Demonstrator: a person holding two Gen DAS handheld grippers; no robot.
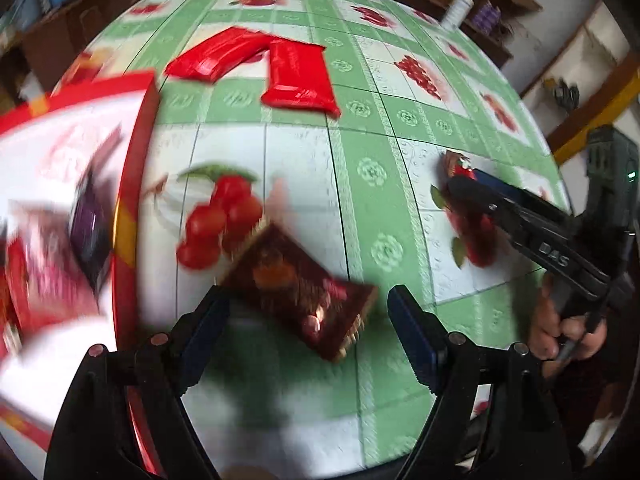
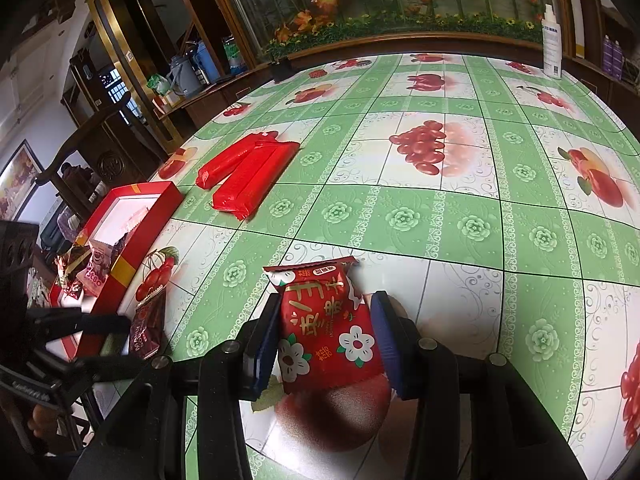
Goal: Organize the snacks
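Observation:
My left gripper (image 1: pixel 308 320) is open, its jaws wide apart around a dark brown snack packet (image 1: pixel 300 288) that lies blurred on the tablecloth, touching neither pad. A red box (image 1: pixel 136 152) with several snack packets inside (image 1: pixel 48 256) stands at the left. My right gripper (image 2: pixel 326 334) is shut on a red snack packet with white flowers (image 2: pixel 328 328), held just above the table. The right gripper also shows in the left wrist view (image 1: pixel 480 196). The brown packet (image 2: pixel 148 328) and the red box (image 2: pixel 132 248) show at the left of the right wrist view.
Two long red packets (image 1: pixel 272 68) lie on the green fruit-print tablecloth (image 1: pixel 360 160) beyond the box; they also show in the right wrist view (image 2: pixel 248 172). A white bottle (image 2: pixel 552 44) stands at the table's far right corner. Wooden cabinets and a chair stand around the table.

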